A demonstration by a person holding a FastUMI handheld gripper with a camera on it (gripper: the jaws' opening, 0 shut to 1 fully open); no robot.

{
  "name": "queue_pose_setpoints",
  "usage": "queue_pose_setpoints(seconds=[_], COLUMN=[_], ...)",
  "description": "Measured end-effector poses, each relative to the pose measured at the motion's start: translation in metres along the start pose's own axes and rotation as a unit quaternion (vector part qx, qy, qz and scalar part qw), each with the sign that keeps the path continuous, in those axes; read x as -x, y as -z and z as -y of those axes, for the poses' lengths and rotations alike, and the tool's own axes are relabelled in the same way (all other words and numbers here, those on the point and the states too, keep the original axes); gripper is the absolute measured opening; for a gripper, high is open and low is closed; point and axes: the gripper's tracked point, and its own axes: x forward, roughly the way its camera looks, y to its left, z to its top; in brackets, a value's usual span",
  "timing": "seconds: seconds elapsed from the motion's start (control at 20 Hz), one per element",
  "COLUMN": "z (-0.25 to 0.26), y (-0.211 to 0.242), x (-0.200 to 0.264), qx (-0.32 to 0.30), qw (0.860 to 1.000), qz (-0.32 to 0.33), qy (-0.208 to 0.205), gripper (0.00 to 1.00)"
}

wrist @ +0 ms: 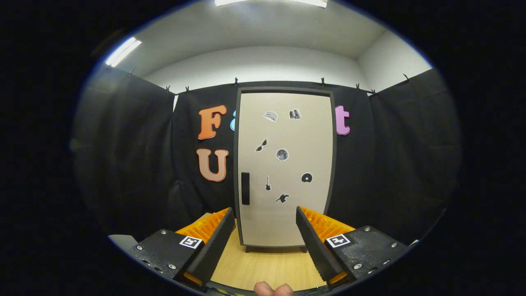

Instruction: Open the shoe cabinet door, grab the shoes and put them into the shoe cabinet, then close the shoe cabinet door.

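The shoe cabinet point(287, 123) stands upright straight ahead on the wooden floor, a tall dark-framed box with a beige door that is closed. Several small stickers dot the door. A dark vertical handle point(245, 188) sits low on the door's left side. My gripper point(265, 213) is open, some way short of the cabinet, with nothing between its fingers. The lower part of the door shows in the gap between the fingers, and the handle is just above the left fingertip. I see no shoes.
Light wooden floor point(263, 269) runs from the fingers to the cabinet's base. Black cloth walls close in behind and on both sides. A person's fingertips point(273, 289) show just below the gripper.
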Motion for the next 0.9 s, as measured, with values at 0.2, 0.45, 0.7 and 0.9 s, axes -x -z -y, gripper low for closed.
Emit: queue_pose_setpoints(seconds=[0.2, 0.45, 0.7, 0.9], z=[0.024, 0.036, 0.051, 0.059], y=[0.001, -0.007, -0.004, -0.003], x=[0.033, 0.05, 0.06, 0.058], qx=[-0.006, -0.027, -0.036, -0.041], qw=[1.0, 0.999, 0.999, 0.999], qz=[0.005, 0.015, 0.017, 0.018], qy=[-0.001, -0.009, -0.012, -0.011], gripper=[0.94, 0.94, 0.94, 0.94])
